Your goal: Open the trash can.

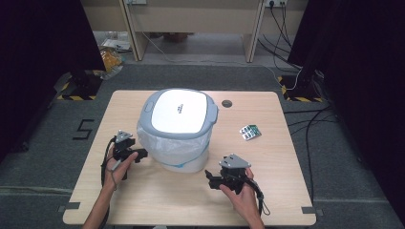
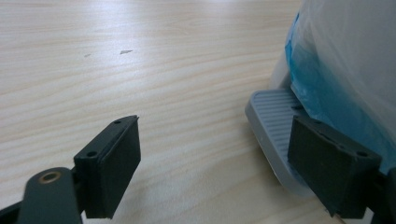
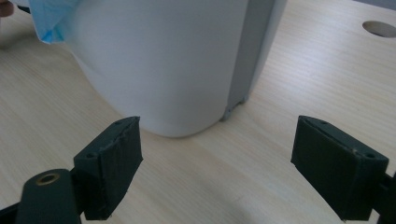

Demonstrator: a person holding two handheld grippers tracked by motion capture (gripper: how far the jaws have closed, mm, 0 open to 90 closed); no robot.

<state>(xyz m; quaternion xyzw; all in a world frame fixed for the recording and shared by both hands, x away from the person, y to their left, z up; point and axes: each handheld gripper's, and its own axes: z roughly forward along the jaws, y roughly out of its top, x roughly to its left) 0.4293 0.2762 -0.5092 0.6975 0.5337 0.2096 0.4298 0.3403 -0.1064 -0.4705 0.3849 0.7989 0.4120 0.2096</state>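
White bin (image 1: 179,129) mid-frame, grey-rimmed lid, lid logo unreadable, clear bag liner, left claw (image 1: 138,155) and right claw (image 1: 210,179) spread, empty, counter (image 1: 267,157)

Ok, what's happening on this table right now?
A person holds a gripper in each hand beside a white pedal bin lined with a plastic bag on a wooden table. The left gripper is open near the bin's grey foot pedal. The right gripper is open too, facing the bin's base. Neither holds anything.
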